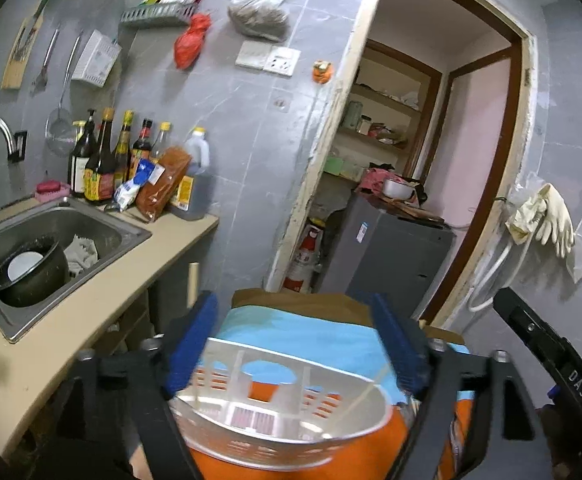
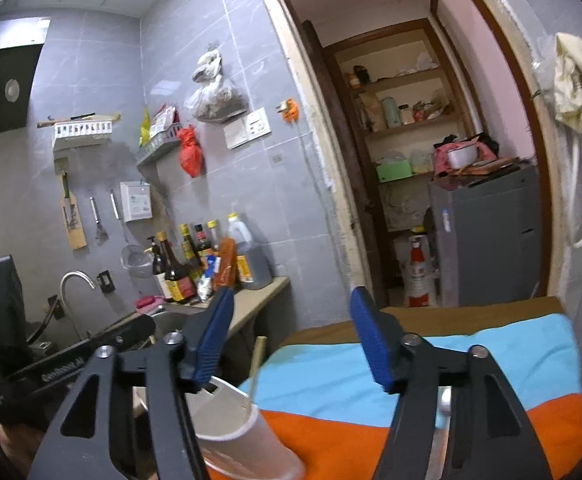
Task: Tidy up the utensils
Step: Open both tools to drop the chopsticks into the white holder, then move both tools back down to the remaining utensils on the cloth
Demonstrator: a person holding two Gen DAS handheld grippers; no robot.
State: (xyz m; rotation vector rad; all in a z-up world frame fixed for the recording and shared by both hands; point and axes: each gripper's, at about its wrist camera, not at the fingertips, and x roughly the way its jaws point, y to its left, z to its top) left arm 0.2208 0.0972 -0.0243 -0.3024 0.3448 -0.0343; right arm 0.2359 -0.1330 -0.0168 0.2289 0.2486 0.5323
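A white slotted utensil holder (image 1: 283, 404) stands on the blue and orange cloth (image 1: 311, 336), right under my left gripper (image 1: 299, 344), whose blue fingers are spread wide on either side of it, apart from it. A pale chopstick (image 1: 365, 394) leans inside the holder. In the right wrist view the same holder (image 2: 243, 432) sits at the lower left with a chopstick (image 2: 257, 364) sticking up out of it. My right gripper (image 2: 291, 344) is open and empty above the cloth (image 2: 411, 368). A metal utensil (image 2: 443, 408) shows partly behind its right finger.
A steel sink (image 1: 51, 240) with a pot and a rag sits in the beige counter (image 1: 103, 300) at left, with sauce bottles (image 1: 131, 160) behind it. An open doorway (image 1: 431, 160) with a grey appliance (image 1: 395, 256) lies ahead. Gloves (image 1: 547, 216) hang at right.
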